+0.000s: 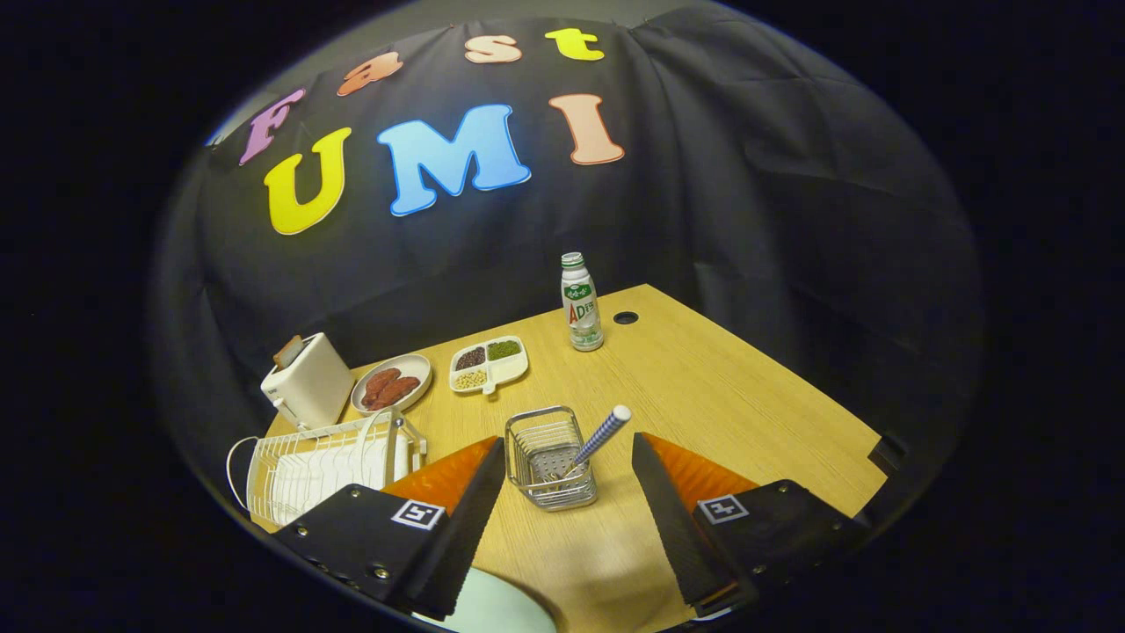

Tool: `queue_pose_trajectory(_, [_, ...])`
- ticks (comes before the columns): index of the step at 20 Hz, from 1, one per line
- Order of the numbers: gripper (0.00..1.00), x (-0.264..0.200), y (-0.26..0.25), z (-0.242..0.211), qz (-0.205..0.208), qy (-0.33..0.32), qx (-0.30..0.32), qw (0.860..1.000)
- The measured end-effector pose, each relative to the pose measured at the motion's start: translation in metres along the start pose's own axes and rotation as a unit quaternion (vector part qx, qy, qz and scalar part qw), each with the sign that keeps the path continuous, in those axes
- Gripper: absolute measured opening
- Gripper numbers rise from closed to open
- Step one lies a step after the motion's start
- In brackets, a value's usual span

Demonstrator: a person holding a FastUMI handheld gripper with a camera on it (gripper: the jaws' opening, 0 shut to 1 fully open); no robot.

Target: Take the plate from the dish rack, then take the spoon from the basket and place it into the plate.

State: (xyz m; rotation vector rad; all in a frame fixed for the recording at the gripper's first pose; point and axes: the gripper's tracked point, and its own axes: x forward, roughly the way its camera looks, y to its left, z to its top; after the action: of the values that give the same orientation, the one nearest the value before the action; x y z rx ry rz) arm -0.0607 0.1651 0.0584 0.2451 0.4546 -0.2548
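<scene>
The claw [567, 527] hangs wide and empty over the bench [703, 396], the spoon [598, 440] leaning in the basket [549, 457] just ahead (plate [492, 611] near, under the left finger), so a skewed approach could snag the wire rim and tip it.

Staged booth kitchen (black cloth wall [747, 220]), toaster [308, 380], dish rack [321, 466], wooden table [703, 396]

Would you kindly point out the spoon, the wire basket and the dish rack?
spoon [604, 434], gripper view, on its checked handle.
wire basket [534, 425], gripper view, on its far rim.
dish rack [303, 475], gripper view, on its white wires.
</scene>
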Motion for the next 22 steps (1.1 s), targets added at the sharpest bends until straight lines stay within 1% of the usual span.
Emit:
queue_pose_trajectory(2, [0.9, 0.016, -0.007, -0.002, -0.009, 0.006, 0.008, 1.0])
queue_pose_trajectory(3, [0.88, 0.025, -0.005, -0.003, -0.002, 0.008, 0.015, 1.0])
queue_pose_trajectory(4, [0.83, 0.035, -0.009, -0.005, -0.005, 0.01, 0.021, 1.0])
queue_pose_trajectory(5, [0.82, 0.042, -0.009, -0.006, 0.001, 0.012, 0.025, 1.0])
queue_pose_trajectory(6, [0.77, 0.052, -0.009, -0.011, 0.004, 0.016, 0.028, 0.999])
queue_pose_trajectory(7, [0.69, 0.061, -0.014, -0.015, 0.002, 0.022, 0.027, 0.999])
queue_pose_trajectory(8, [0.68, 0.067, -0.014, -0.017, 0.008, 0.026, 0.027, 0.999])
queue_pose_trajectory(9, [0.54, 0.071, -0.015, -0.02, 0.008, 0.03, 0.025, 0.999])
queue_pose_trajectory(10, [0.43, 0.07, -0.014, -0.019, 0.014, 0.03, 0.024, 0.999])
queue_pose_trajectory(11, [0.23, 0.075, -0.013, -0.015, 0.016, 0.026, 0.025, 0.999])
queue_pose_trajectory(12, [0.23, 0.075, -0.007, -0.015, 0.035, 0.026, 0.031, 0.999])
queue_pose_trajectory(13, [0.14, 0.072, 0.009, -0.008, 0.057, 0.017, 0.038, 0.997])
queue_pose_trajectory(14, [0.13, 0.077, 0.011, -0.009, 0.062, 0.018, 0.027, 0.998])
queue_pose_trajectory(15, [0.04, 0.078, 0.012, -0.01, 0.061, 0.02, 0.013, 0.998])
queue_pose_trajectory(19, [0.04, 0.074, 0.035, 0.0, 0.06, 0.017, -0.043, 0.997])
queue_pose_trajectory(22, [0.04, 0.058, 0.043, 0.017, 0.05, -0.003, -0.085, 0.995])
